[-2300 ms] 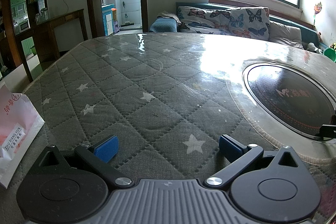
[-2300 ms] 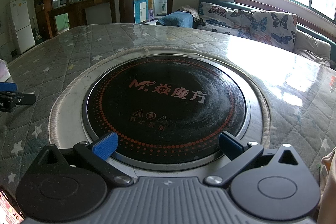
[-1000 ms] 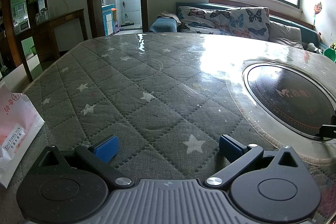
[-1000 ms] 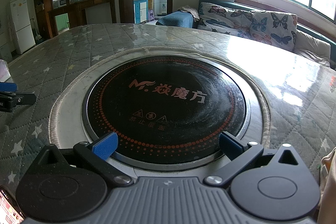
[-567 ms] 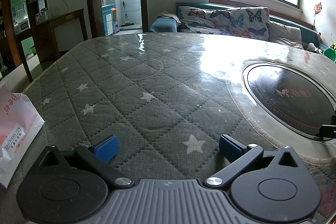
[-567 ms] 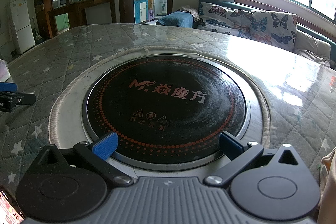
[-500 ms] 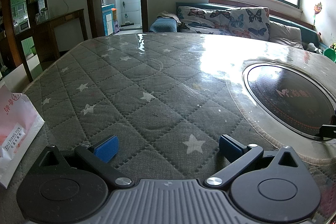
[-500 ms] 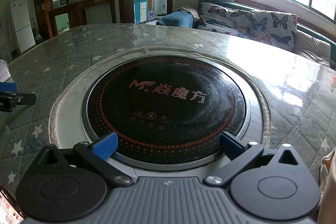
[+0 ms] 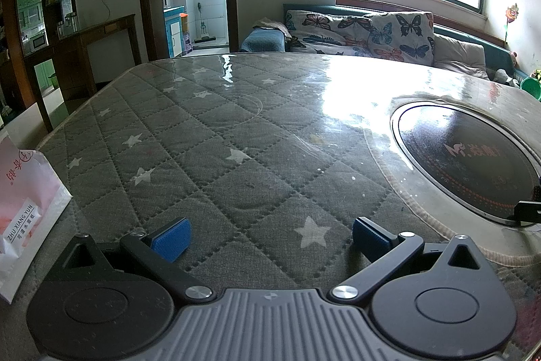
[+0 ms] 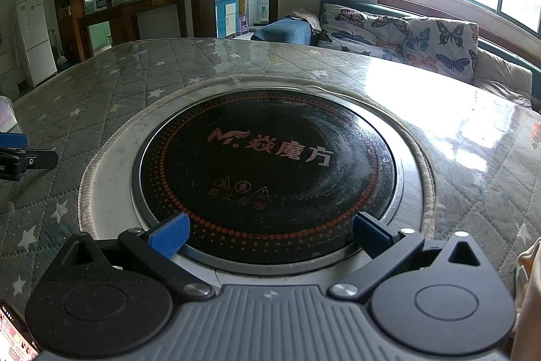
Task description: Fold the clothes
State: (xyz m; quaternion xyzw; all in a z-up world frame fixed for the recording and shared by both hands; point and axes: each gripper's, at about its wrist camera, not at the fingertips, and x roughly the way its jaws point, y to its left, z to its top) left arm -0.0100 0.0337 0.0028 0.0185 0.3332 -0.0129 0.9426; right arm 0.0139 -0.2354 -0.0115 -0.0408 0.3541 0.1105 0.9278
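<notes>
Left claw (image 9: 268, 234): spread wide, empty, low over the quilted worktop (image 9: 209, 158). Right claw (image 10: 268, 234): spread wide, empty, at the near rim of the round cooktop (image 10: 267, 171). Cream cloth (image 10: 529, 290), likely the garment: at the frame's edge, close to the right claw's right side; long axis hidden. Right claw judged nearer. White paper bag (image 9: 23, 208): left of the left claw. Sofa (image 10: 399, 29): beyond the worktop.
</notes>
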